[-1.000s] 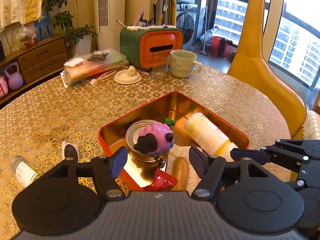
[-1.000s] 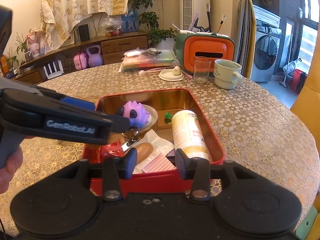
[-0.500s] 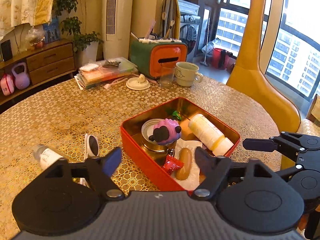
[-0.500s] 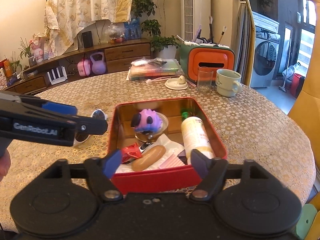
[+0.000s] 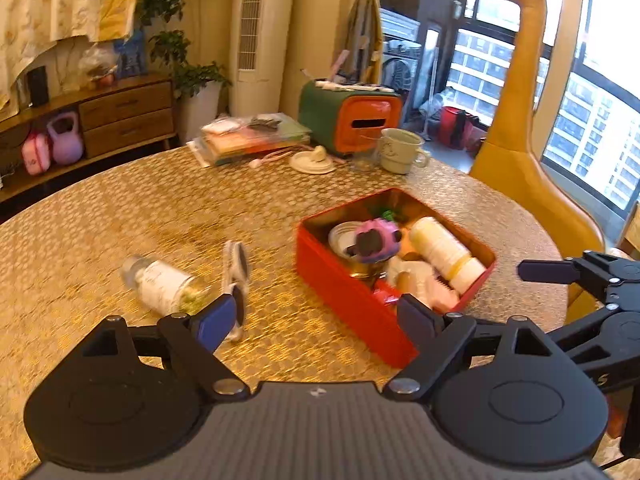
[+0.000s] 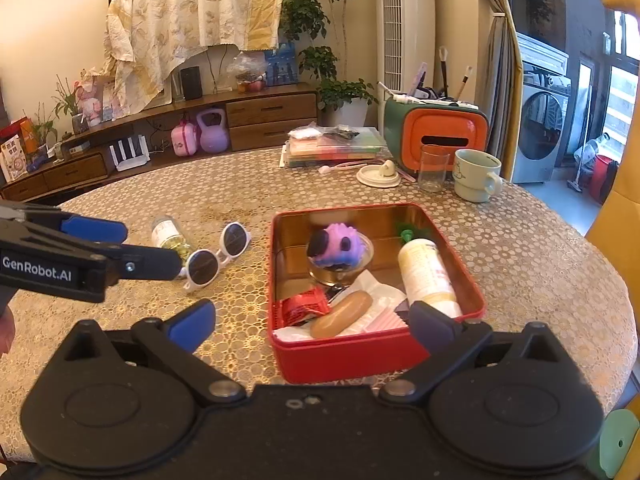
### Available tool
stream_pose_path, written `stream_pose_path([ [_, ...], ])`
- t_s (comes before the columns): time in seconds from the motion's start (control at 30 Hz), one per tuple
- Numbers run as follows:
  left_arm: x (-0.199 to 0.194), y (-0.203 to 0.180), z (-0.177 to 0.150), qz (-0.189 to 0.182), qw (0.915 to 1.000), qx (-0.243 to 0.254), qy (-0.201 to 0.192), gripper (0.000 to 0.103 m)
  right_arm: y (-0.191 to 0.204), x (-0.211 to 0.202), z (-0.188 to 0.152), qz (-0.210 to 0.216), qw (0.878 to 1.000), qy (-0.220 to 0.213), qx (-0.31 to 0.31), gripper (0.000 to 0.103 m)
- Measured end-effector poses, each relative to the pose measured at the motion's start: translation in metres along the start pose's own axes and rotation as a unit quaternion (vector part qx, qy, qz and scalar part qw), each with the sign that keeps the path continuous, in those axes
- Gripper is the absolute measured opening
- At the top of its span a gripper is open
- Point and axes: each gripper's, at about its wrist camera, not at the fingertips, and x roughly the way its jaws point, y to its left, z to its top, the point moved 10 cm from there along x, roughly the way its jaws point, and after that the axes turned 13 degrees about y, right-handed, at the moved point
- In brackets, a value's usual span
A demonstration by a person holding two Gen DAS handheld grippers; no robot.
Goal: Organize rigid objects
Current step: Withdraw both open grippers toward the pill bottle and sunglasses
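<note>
A red tin box (image 6: 374, 354) (image 5: 352, 296) sits on the gold-patterned table. In it are a purple toy (image 6: 335, 248) on a metal lid, a pale bottle (image 6: 425, 272), a red packet (image 6: 305, 309) and a sausage-shaped piece (image 6: 342, 314). White sunglasses (image 6: 218, 254) (image 5: 237, 270) and a small clear bottle (image 6: 170, 236) (image 5: 164, 286) lie left of the box. My left gripper (image 5: 316, 322) is open and empty, above the table between sunglasses and box. My right gripper (image 6: 312, 320) is open and empty, just before the box's near wall.
At the table's far side stand an orange and green holder (image 6: 438, 140), a glass (image 6: 434, 168), a mug (image 6: 476, 176), a white lid (image 6: 378, 176) and a stack of flat cases (image 6: 332, 148). A yellow giraffe chair (image 5: 520, 152) stands to the right.
Both grippers have pulled back and up from the box and opened wider. The left view has swung left, so the sunglasses and clear bottle now show fully.
</note>
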Motion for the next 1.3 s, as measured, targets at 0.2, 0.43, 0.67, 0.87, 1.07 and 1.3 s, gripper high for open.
stream_pose_path([
  [0.2, -0.003, 0.032, -0.012, 0.019, 0.9995, -0.025, -0.007, 0.103, 0.016, 0.007, 0.007, 0.009, 1.0, 0.004, -0.006, 0.103],
  [0.43, 0.004, 0.078, -0.014, 0.057, 0.996, -0.068, -0.014, 0.103, 0.042, 0.021, 0.023, 0.02, 1.0, 0.007, -0.017, 0.103],
  [0.67, 0.025, 0.109, -0.017, 0.066, 0.9949, -0.076, 0.006, 0.103, 0.061, 0.043, 0.036, 0.013, 0.999, 0.022, -0.03, 0.103],
  [0.87, 0.036, 0.127, -0.003, 0.07, 0.9927, -0.098, 0.005, 0.103, 0.076, 0.06, 0.043, 0.024, 0.999, 0.029, -0.029, 0.102],
  [1.07, 0.049, 0.133, 0.018, 0.079, 0.9919, -0.1, 0.005, 0.103, 0.098, 0.077, 0.04, 0.034, 0.997, 0.04, -0.052, 0.1],
  [1.3, 0.077, 0.137, 0.029, 0.106, 0.9886, -0.103, 0.03, 0.103, 0.116, 0.096, 0.039, 0.038, 0.996, 0.047, -0.068, 0.097],
])
